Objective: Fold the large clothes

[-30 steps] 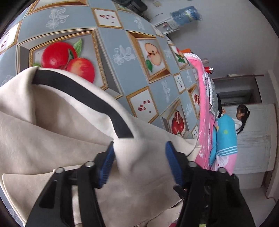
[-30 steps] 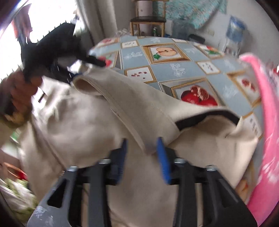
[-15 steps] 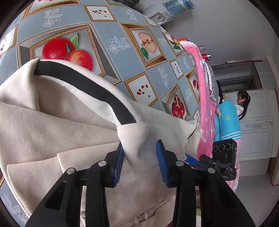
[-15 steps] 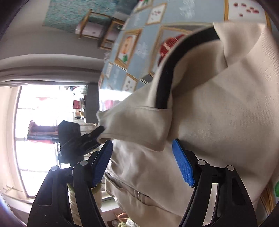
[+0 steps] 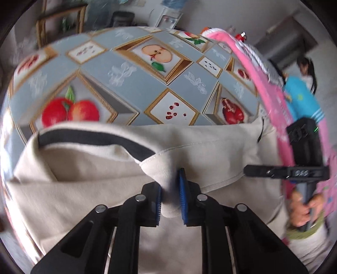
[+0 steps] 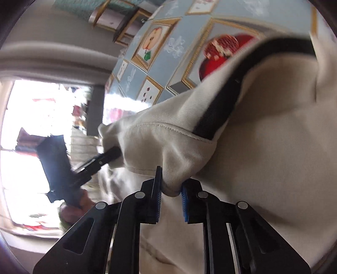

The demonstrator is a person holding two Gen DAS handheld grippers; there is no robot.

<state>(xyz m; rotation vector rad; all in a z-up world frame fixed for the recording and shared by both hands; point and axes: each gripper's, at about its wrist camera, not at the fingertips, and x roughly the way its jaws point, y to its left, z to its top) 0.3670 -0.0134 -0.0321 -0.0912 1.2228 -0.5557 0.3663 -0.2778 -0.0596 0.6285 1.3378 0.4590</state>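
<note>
A large cream garment (image 5: 88, 175) with a black neck band (image 5: 92, 137) lies on the table with the fruit-print cloth (image 5: 126, 71). My left gripper (image 5: 170, 196) is shut on a fold of the garment's near edge. My right gripper (image 6: 171, 196) is shut on another fold of the same garment (image 6: 263, 147), beside the black band (image 6: 227, 101). The right gripper also shows at the right of the left wrist view (image 5: 273, 170), touching the garment's edge. The left gripper shows at the left of the right wrist view (image 6: 99, 160), holding the cloth.
A pink cloth (image 5: 271, 99) hangs along the table's right side. A person in blue (image 5: 303, 94) stands behind it. A wooden chair (image 5: 61, 19) and a water dispenser (image 5: 168, 14) stand beyond the far table edge. A bright window (image 6: 42, 147) fills the left of the right wrist view.
Both grippers have closed on folds of the garment's edge; half a second ago their jaws stood apart around it. Both views have swung round.
</note>
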